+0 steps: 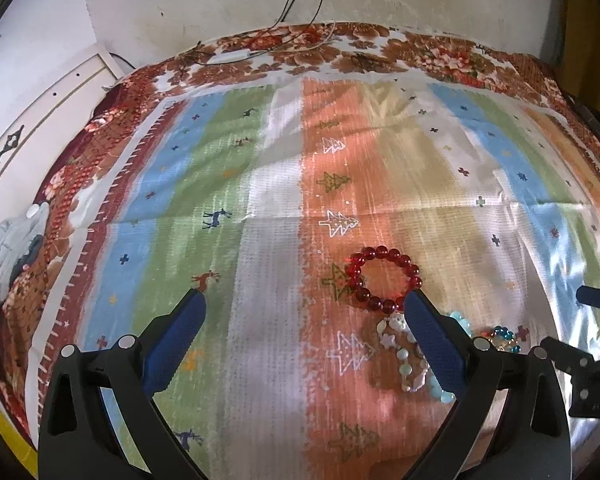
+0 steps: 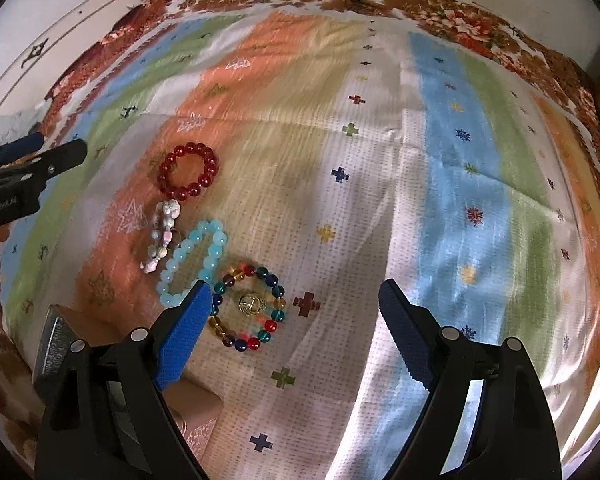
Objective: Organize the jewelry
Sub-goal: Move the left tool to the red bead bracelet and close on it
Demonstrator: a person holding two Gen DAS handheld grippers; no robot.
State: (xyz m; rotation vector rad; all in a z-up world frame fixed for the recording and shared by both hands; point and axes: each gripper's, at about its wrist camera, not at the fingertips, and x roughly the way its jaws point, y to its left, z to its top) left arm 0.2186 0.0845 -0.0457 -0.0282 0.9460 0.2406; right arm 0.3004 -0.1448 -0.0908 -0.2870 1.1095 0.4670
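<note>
A bed fills almost all of both views, covered by a striped cloth (image 1: 268, 184) in blue, green, white and orange with little trees, deer and crosses; it gives a flat, bright ground on which small beads are easy to find. Under it a flowered blanket (image 1: 380, 46) shows as a band along the top edge. At the lower left of the right wrist view a pinkish box (image 2: 198, 416) peeks out from behind the gripper, and beside it lies a grey oblong thing (image 2: 54, 354) that I cannot name; the box is probably where the jewelry is meant to go. The left gripper (image 1: 306, 300) hangs over the lower middle of its view with its jaws wide apart and nothing between them, its right finger covering part of the jewelry. The right gripper (image 2: 296, 290) is likewise spread wide and empty, its left finger just over the beads. The jewelry lies in a loose row running from middle left toward the lower centre of the right wrist view: a red bracelet (image 2: 188, 176) farthest up, then a pale string of white and pink beads (image 2: 162, 240), a light blue bracelet (image 2: 194, 264), and a many-coloured bracelet (image 2: 250, 308) with a small gold charm (image 2: 249, 303) inside its ring. None is lifted yet; to my eye both tools are placed to begin picking.
</note>
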